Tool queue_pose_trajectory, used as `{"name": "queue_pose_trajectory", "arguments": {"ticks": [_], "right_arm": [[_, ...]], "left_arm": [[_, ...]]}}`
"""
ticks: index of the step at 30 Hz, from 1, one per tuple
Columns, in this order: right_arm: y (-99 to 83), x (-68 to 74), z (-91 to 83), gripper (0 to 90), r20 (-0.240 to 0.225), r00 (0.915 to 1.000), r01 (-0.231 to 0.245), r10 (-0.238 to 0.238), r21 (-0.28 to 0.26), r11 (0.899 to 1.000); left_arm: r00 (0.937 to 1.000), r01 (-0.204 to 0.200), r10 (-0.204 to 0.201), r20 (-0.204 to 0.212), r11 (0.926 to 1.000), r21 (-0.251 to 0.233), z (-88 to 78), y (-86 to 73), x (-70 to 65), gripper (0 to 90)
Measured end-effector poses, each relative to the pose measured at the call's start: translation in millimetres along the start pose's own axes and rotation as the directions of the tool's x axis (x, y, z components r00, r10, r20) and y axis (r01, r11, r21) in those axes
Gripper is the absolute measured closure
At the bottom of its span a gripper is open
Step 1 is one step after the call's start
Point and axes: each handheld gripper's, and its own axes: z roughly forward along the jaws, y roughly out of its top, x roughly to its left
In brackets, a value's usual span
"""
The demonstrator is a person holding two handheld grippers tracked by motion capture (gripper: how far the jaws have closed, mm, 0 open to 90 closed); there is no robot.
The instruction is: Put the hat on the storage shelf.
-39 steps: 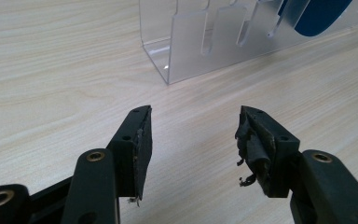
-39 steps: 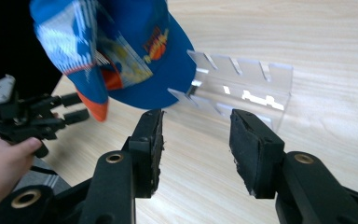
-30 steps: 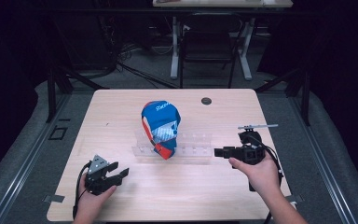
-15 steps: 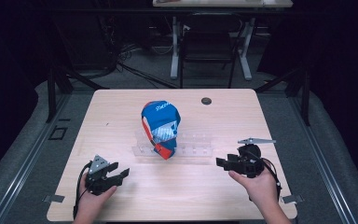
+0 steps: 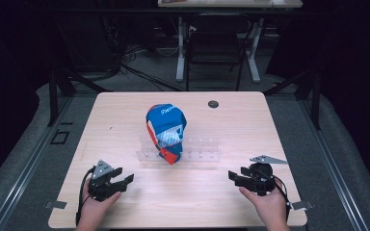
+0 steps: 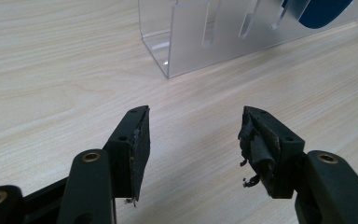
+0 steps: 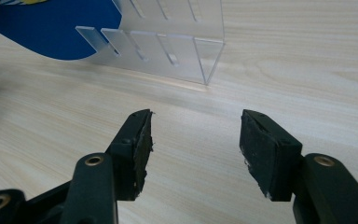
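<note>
A blue, red and white cap (image 5: 166, 130) stands in a clear acrylic slotted rack (image 5: 200, 149) at the middle of the wooden table (image 5: 250, 120). Near the front left edge, my left gripper (image 5: 125, 180) rests in a hand, open and holding nothing; its own view has the rack's end (image 6: 186, 42) just ahead of the parted jaws. My right gripper (image 5: 235, 177) sits at the front right, also open with nothing between the jaws. In the right gripper view, the rack's other end (image 7: 177, 46) and the cap's blue brim (image 7: 51, 32) lie ahead.
A small dark round disc (image 5: 213, 104) lies near the table's far edge. Beyond the table stand a dark chair (image 5: 217, 48) and a white desk frame (image 5: 255, 53). Bare wood lies between the grippers and the rack.
My right gripper has drawn back toward the front edge, away from the rack's right end, and stays open. The left gripper has barely moved.
</note>
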Motion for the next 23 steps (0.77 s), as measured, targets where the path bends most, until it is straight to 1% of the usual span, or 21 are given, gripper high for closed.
{"name": "queue_pose_trajectory", "arguments": {"ticks": [2, 4, 6, 8, 10, 11, 13, 14, 16, 17, 20, 23], "right_arm": [[-2.3, -1.4, 0.9, 43.2, 0.005, 1.0000, -0.004, 0.004, -0.003, 1.000], [-6.6, -4.2, 2.2, 43.2, 0.019, 0.9998, 0.004, -0.004, -0.002, 1.000], [-11.7, -7.1, 3.4, 43.2, 0.041, 0.9990, 0.016, -0.015, -0.015, 1.000], [-15.6, -9.2, 3.5, 43.2, 0.050, 0.9986, 0.018, -0.017, -0.035, 0.999], [-20.6, -12.1, 3.7, 43.1, 0.059, 0.9981, 0.022, -0.019, -0.051, 0.998], [-23.2, -13.4, 4.1, 43.1, 0.069, 0.9973, 0.030, -0.027, -0.055, 0.998], [-28.0, -15.6, 5.9, 43.2, 0.082, 0.9959, 0.043, -0.039, -0.045, 0.998], [-29.2, -15.9, 6.5, 43.2, 0.086, 0.9954, 0.045, -0.040, -0.049, 0.998], [-30.7, -16.8, 6.9, 43.2, 0.085, 0.9951, 0.054, -0.050, -0.044, 0.998], [-31.4, -17.3, 7.3, 43.1, 0.080, 0.9958, 0.047, -0.043, -0.048, 0.998], [-32.2, -20.8, 7.2, 43.0, 0.065, 0.9975, 0.032, -0.028, -0.061, 0.998], [-32.7, -22.9, 6.9, 43.1, 0.068, 0.9974, 0.026, -0.021, -0.064, 0.998]], "left_arm": [[1.0000, 0.000, 0.000, 0.000, 1.0000, 0.001, 0.2, -0.1, -0.2, 43.4], [1.0000, -0.005, 0.005, 0.000, 1.0000, 0.001, 0.1, 0.1, -0.2, 43.3], [1.0000, -0.005, 0.005, 0.000, 1.0000, 0.000, 0.1, 0.0, -0.4, 43.2], [1.0000, -0.003, 0.003, 0.000, 1.0000, 0.001, 0.4, -0.2, -0.8, 43.2], [1.0000, -0.006, 0.006, 0.001, 0.9999, 0.014, 0.1, 0.0, -1.3, 43.2], [1.0000, -0.006, 0.005, 0.003, 0.9999, 0.010, 0.9, -0.1, -1.8, 43.2], [0.9999, -0.014, 0.014, 0.001, 0.9998, 0.010, 1.9, 0.0, -3.0, 43.2], [0.9999, -0.012, 0.012, 0.002, 0.9999, 0.006, 2.6, -0.2, -3.7, 43.2], [0.9998, -0.021, 0.021, 0.005, 0.9997, 0.014, 2.9, 0.0, -4.8, 43.2], [0.9997, -0.023, 0.022, 0.009, 0.9996, 0.017, 3.1, 0.1, -5.3, 43.2], [0.9996, -0.026, 0.026, 0.014, 0.9996, 0.005, 4.6, 0.0, -7.6, 43.4], [0.9991, -0.026, 0.026, 0.033, 0.9996, 0.006, 7.0, 1.9, -12.7, 43.5]]}}
